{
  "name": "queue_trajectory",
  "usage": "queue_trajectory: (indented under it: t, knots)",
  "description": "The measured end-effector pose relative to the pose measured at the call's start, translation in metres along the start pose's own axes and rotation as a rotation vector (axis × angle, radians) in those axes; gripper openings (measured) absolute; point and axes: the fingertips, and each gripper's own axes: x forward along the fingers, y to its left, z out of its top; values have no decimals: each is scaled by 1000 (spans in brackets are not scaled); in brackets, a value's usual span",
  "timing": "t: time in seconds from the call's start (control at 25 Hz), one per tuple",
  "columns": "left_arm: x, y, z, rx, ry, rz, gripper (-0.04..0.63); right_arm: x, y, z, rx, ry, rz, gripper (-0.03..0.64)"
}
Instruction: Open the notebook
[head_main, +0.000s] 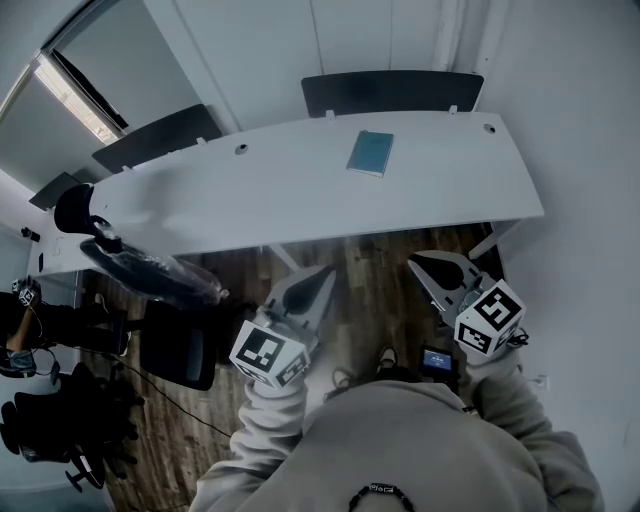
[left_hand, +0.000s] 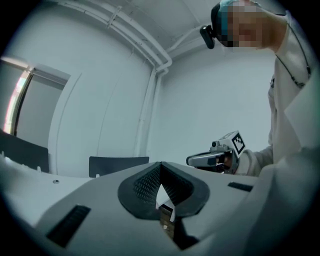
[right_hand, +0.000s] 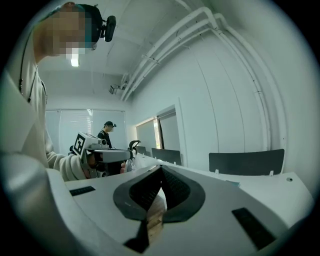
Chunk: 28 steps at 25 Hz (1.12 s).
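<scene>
- My left gripper (head_main: 325, 272) and right gripper (head_main: 415, 262) were both closed and empty, short of the desk (head_main: 250, 200).
- The notebook (head_main: 370, 153) lay shut near the desk's far edge, with a chair (head_main: 390, 92) behind it.
- Only the right gripper view showed a standing person (right_hand: 106, 132).

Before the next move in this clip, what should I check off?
1. Notebook in view, lying closed on the table: ok.
2. Nothing lying on the notebook: ok.
3. Left gripper empty, jaws together: ok.
4. Right gripper empty, jaws together: ok.
5. Grippers near the notebook: not ok, both hang over the floor, short of the table.
6. Side of the notebook's spine: cannot tell.
</scene>
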Motion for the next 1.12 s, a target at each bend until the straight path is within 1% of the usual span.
queue_trajectory:
  t: [0.04,0.08,0.16,0.2,0.36,0.48,0.56,0.6,0.68,0.72,0.8,0.88,1.12]
  knots:
    - [3,-3,1,8,2,-6,-2,-2,-2,0,9,-5,0,20]
    - [5,-6,2,-1,-2,-15,-2,-5,-4,1,19,-14,-3,21]
    - [10,-11,4,-42,-15,-32,-2,-11,-11,0,30,-26,-10,20]
    - [13,-13,4,-47,-14,-36,-2,-15,-14,-1,30,-28,-13,20]
    - [31,-18,1,6,33,-32,-2,-30,-37,0,49,-44,-24,20]
    - [43,-14,11,1,26,-22,-2,-39,-55,-2,66,-53,-24,20]
    - [49,-11,12,5,23,3,-2,-44,-63,-5,70,-58,-16,20]
    - [54,-10,9,21,32,26,-2,-47,-68,-6,73,-64,-13,20]
    - [67,-10,-2,82,69,70,-2,-54,-79,-7,82,-78,-15,20]
    - [75,-13,-9,103,87,79,-2,-59,-85,-9,86,-80,-19,20]
    - [91,-19,-19,103,103,78,-2,-68,-99,-15,95,-78,-29,20]
    - [107,-21,-21,91,104,72,-2,-75,-114,-21,110,-83,-42,20]
    - [134,-21,-3,119,86,45,-2,-108,-151,-26,151,-116,-98,20]
